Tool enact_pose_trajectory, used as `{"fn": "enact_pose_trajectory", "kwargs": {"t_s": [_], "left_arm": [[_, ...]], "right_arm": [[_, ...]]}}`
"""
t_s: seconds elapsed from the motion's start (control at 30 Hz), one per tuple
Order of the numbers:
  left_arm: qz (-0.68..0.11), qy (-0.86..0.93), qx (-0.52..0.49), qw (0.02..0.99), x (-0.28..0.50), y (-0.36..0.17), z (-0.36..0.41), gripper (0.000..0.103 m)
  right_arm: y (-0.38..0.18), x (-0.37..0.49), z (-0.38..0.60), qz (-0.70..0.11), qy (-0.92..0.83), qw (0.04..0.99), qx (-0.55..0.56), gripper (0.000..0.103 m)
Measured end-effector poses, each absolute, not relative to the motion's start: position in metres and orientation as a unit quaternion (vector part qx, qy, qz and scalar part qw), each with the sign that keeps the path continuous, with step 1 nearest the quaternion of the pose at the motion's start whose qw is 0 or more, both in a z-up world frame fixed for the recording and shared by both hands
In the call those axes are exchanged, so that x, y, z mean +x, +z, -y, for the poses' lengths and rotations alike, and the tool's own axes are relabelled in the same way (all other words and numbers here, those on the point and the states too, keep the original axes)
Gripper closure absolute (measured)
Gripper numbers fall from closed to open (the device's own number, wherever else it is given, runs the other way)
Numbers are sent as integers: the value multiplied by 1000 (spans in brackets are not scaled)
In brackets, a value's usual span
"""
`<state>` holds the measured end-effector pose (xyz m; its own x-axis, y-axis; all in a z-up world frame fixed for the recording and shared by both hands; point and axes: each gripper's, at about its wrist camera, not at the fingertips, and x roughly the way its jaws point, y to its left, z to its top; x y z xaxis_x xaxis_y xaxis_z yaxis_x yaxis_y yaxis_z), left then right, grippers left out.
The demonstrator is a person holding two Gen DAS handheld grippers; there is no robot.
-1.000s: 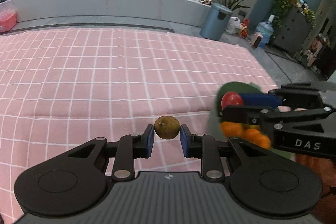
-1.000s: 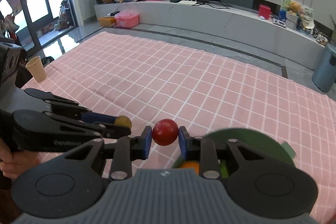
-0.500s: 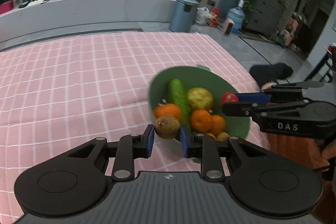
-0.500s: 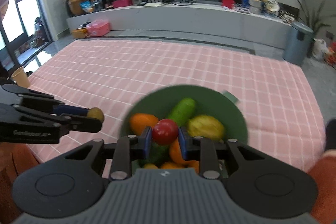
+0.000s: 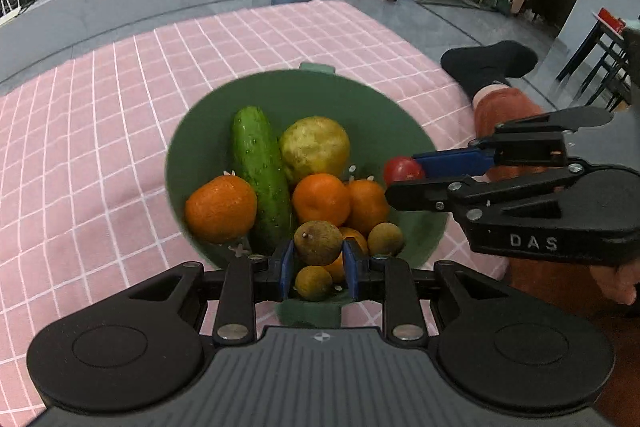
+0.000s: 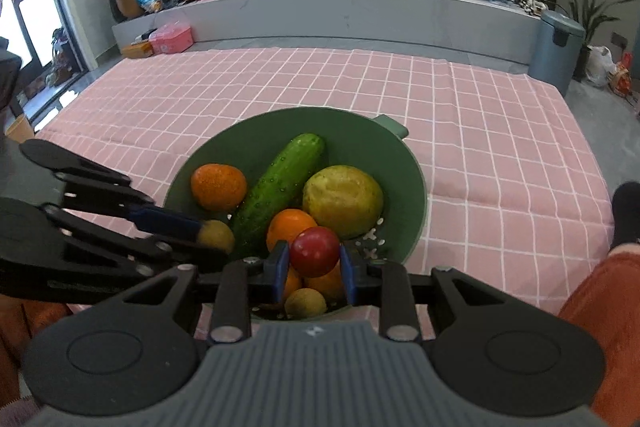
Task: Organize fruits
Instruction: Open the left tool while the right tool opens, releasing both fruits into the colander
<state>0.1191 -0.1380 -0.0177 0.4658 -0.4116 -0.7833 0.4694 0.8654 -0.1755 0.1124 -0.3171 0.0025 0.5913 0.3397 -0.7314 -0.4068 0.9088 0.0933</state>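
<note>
- Here, the delivery step is judged to be in hand: two small fruits are held over the green colander bowl [image 5: 208, 131], which rests on a pink checked cloth [image 5: 80, 131].
- A brown, rough-skinned longan [image 5: 318, 242] is clenched between the blue-padded fingers of the left gripper [image 5: 318, 263], just above the bowl's near rim.
- A smooth, glossy red cherry tomato [image 6: 314, 251] is clamped by the right gripper [image 6: 314, 267], over the near side of the bowl.
- Inside the bowl, a bumpy wet cucumber [image 6: 280, 187], a dimpled yellow-green citrus [image 6: 342, 201], several tangerines [image 5: 221, 207] and more longans [image 5: 385, 239] are already gathered.
- The next move is judged to call for a slight lowering and a gentle release, so that the round fruits are not bounced out or rolled off the pile.
- Small drain holes can be seen in the bowl's hard, matte wall.
</note>
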Motion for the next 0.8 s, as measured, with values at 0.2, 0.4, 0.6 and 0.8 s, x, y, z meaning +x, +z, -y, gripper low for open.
{"fn": "enact_pose_trajectory", "kwargs": {"t_s": [0.2, 0.4, 0.6, 0.8], "left_arm": [[-455, -265, 42, 849, 128, -24, 147, 74], [-461, -265, 39, 846, 132, -29, 147, 73], [-464, -270, 40, 842, 133, -29, 145, 61], [-457, -273, 32, 846, 127, -20, 137, 54]], "right_arm": [[-9, 124, 314, -411, 216, 884, -55, 80], [-15, 127, 314, -419, 215, 881, -54, 80], [-16, 133, 308, -422, 212, 879, -73, 80], [-16, 145, 302, -426, 205, 871, -137, 79]]}}
